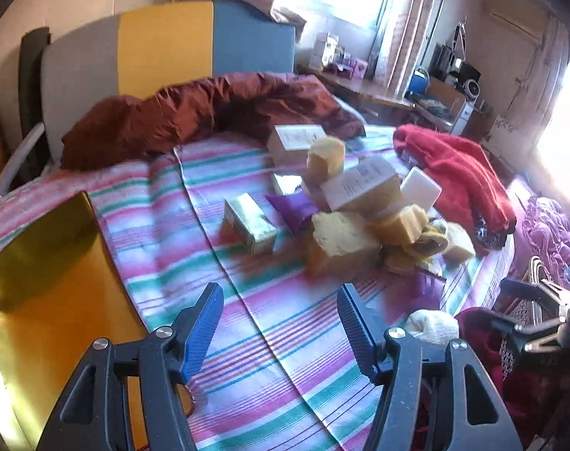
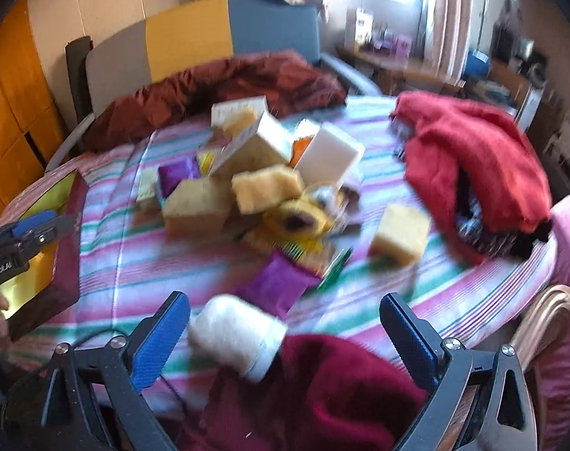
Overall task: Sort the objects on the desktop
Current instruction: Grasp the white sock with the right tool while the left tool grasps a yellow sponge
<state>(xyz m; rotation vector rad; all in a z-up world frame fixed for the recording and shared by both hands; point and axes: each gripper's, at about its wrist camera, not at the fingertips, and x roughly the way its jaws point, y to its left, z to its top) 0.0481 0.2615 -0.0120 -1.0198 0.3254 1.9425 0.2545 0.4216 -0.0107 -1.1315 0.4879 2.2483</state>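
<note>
The left gripper (image 1: 280, 323) is seen with its jaws well apart and nothing between them, only striped cloth (image 1: 247, 338) below; the spread is judged to be readiness for a pick, since it is angled down toward the heap; the right gripper (image 2: 285, 332) is likewise held wide, and although a white-gloved hand (image 2: 236, 332) and a dark red sleeve (image 2: 322, 387) show between its fingers, neither blue pad is pressed on them, so it is read as empty; the objects to be sorted are heaped together mid-cloth: yellow sponge blocks (image 1: 341, 238), a gold box (image 1: 251, 227), a purple packet (image 1: 292, 208), a printed carton (image 1: 360, 184) leaning on the pile and a white block (image 1: 420, 189) at its far side; from the right wrist view one sponge block (image 2: 399, 238) is found lying apart, near the red garment (image 2: 472, 169); a gold-lined tray (image 1: 40, 248) sits at the left edge of the cloth, and is judged the likely place for sorted things, which would explain the left gripper hanging beside it; the right view is blurred, so small items under the pile cannot be told; the heap is untouched by either claw, and the sorting is judged barely begun
</note>
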